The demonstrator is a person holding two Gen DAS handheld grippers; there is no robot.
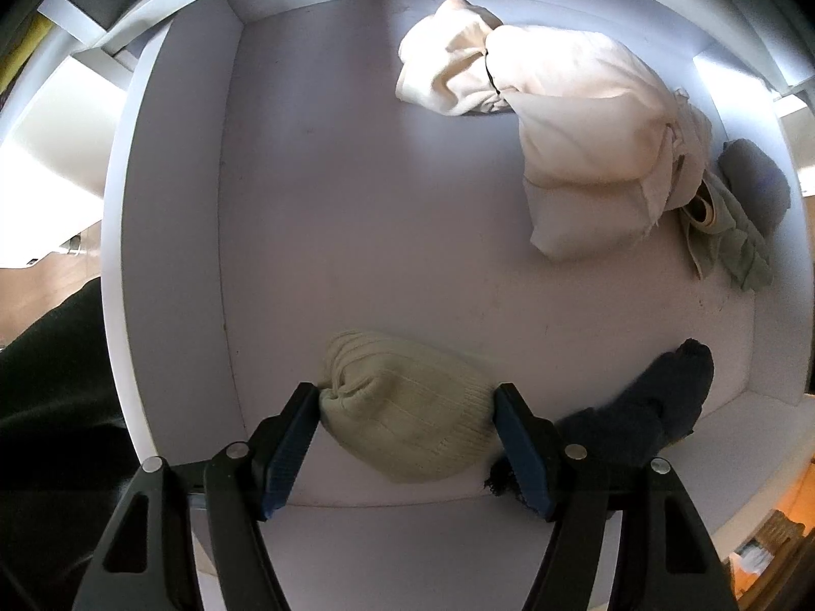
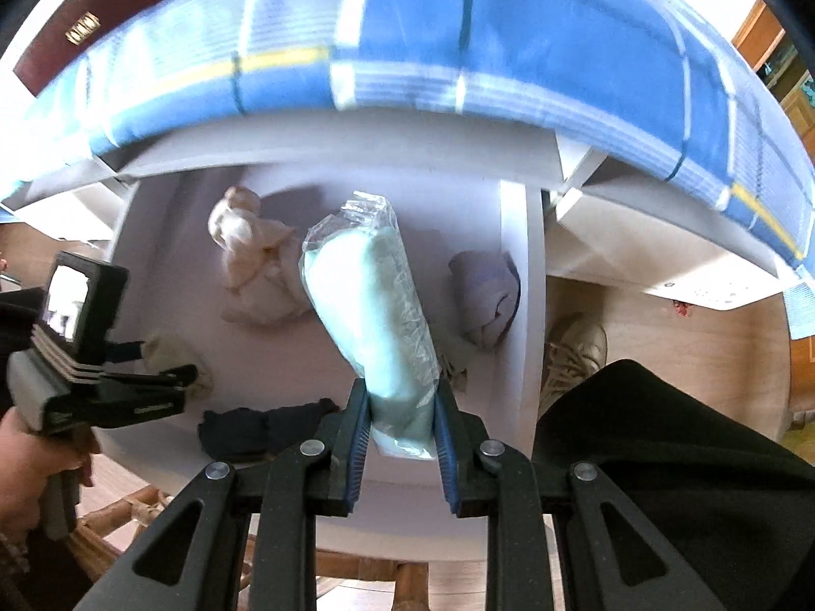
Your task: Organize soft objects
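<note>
Soft items in white drawer. L gripper pads pressed on both sides of cream sock roll, near edge, prob. to tidy it. R gripper clamped on bagged mint cloth, held above drawer, prob. to place. Dark sock near right.

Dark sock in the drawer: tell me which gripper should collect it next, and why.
Probably the left. The left gripper points down into the white drawer right beside the dark sock, though it first must set down the cream knit bundle. The right gripper holds a plastic-wrapped mint roll above the drawer.
</note>
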